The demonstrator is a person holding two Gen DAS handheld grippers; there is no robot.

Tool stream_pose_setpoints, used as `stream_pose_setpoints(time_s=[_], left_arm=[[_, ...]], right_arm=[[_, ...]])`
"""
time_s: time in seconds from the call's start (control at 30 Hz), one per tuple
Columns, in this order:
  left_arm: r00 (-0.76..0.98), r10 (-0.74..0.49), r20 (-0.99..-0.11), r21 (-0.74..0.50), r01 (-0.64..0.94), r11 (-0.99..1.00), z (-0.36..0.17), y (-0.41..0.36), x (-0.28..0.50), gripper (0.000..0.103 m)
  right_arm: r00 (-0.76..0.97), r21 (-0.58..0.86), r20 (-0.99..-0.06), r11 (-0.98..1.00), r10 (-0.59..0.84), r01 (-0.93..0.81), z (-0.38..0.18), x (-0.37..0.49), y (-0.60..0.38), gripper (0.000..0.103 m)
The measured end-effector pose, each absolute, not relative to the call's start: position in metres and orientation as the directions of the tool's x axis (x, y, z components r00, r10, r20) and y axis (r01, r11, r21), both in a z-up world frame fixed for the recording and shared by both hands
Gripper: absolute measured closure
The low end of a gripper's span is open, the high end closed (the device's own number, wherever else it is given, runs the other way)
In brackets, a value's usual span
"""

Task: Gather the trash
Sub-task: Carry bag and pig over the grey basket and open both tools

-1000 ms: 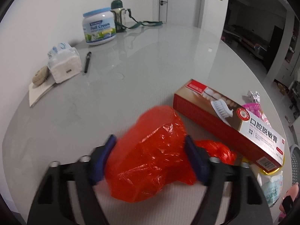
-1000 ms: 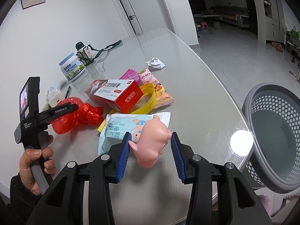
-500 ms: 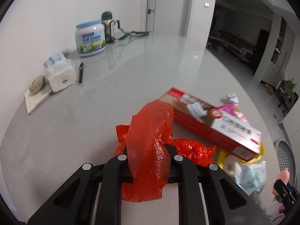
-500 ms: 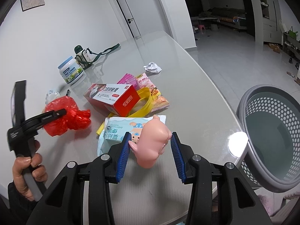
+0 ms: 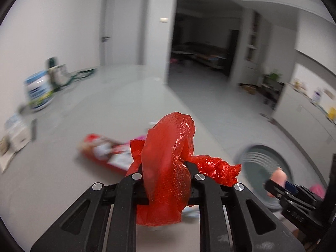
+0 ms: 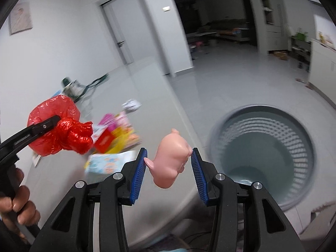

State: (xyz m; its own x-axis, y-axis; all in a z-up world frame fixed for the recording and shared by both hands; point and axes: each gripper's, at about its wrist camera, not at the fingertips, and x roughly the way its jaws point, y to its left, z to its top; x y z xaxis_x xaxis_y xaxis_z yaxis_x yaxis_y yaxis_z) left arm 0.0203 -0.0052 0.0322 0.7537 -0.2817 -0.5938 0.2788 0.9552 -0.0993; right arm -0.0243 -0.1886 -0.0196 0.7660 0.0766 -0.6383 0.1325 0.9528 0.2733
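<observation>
My left gripper (image 5: 167,168) is shut on a crumpled red plastic bag (image 5: 168,163) and holds it in the air above the table; it also shows in the right wrist view (image 6: 57,130). My right gripper (image 6: 168,157) holds a pink pig toy (image 6: 171,163) between its blue pads (image 6: 139,168), above the table's edge and left of the grey perforated trash basket (image 6: 264,153). The basket also shows in the left wrist view (image 5: 262,168), low at the right.
On the grey table (image 5: 63,168) lie a red toothpaste box (image 5: 105,153), a wet-wipes pack (image 6: 109,161), pink and yellow snack wrappers (image 6: 121,130) and crumpled paper (image 6: 131,105). A milk-powder tin (image 5: 38,92), a flask and tissues stand at the far left.
Both grippers have lifted and swung right toward the basket. The red bag has left the table. The pig toy now hangs near the basket's rim.
</observation>
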Motion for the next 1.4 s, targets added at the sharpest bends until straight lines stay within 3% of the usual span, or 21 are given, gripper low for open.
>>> stream_pose_setpoints(time_s=[0.27, 0.67, 1.33, 1.4], left_arm=[[0.623, -0.432, -0.652, -0.099, 0.495, 0.863, 0.008, -0.115, 0.018, 0.087], [0.47, -0.452, -0.758, -0.074, 0.626, 0.776, -0.041, -0.22, 0.031, 0.087], [0.424, -0.382, -0.821, -0.032, 0.634, 0.773, -0.071, -0.263, 0.051, 0.084], [0.422, -0.38, -0.823, -0.03, 0.636, 0.771, -0.07, -0.263, 0.05, 0.082]], right_arm=[[0.745, 0.266, -0.664, 0.908, -0.071, 0.324, -0.031, -0.056, -0.265, 0.061], [0.678, 0.266, -0.728, 0.87, -0.102, 0.416, -0.065, -0.065, -0.33, 0.061], [0.656, 0.308, -0.754, 0.862, -0.036, 0.402, -0.096, -0.046, -0.366, 0.06], [0.66, 0.307, -0.75, 0.863, -0.04, 0.402, -0.095, -0.046, -0.366, 0.052]])
